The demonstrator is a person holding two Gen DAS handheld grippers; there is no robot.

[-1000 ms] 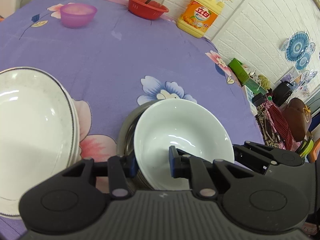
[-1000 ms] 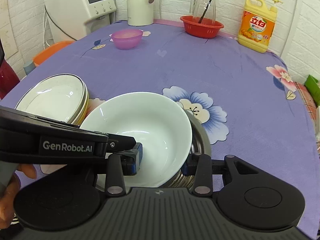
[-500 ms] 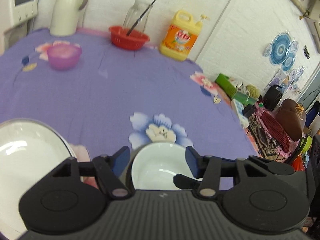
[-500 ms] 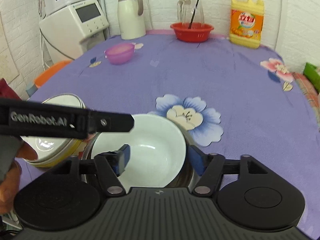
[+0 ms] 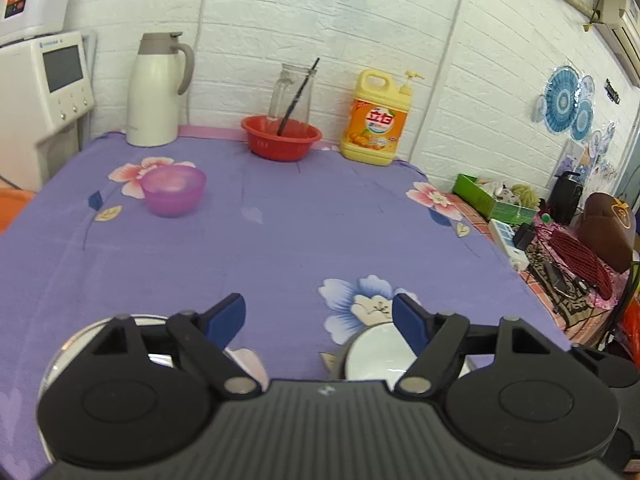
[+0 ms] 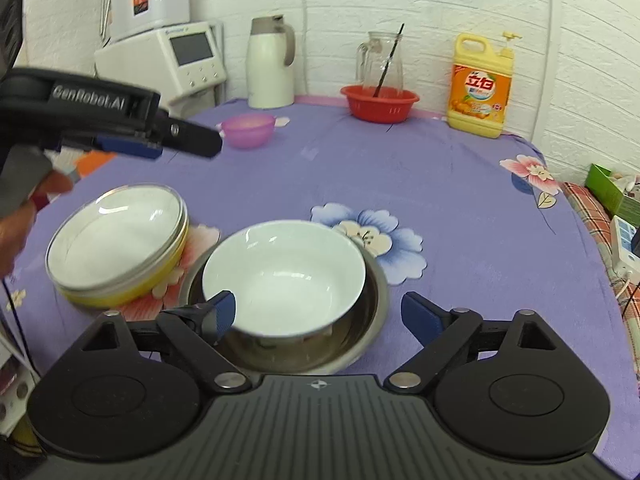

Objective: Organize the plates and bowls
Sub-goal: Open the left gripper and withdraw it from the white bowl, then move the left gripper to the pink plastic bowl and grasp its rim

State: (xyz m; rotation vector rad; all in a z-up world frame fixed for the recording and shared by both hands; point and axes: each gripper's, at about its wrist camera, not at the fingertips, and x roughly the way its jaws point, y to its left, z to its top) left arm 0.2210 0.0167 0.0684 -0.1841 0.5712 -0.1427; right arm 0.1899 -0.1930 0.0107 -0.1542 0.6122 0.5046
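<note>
Two hand-held grippers, right (image 6: 316,316) spread, left (image 5: 320,316) opening, empty, white bowl (image 6: 284,276) mouth-up in steel bowl (image 6: 360,344)

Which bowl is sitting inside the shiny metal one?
The plain white bowl sits inside the metal bowl. The rimmed white bowl tops a yellow one, and the purple bowl stands alone.

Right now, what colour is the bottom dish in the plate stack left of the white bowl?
Yellow, under white plates: the stacked yellow dish shows best in the right wrist view.
</note>
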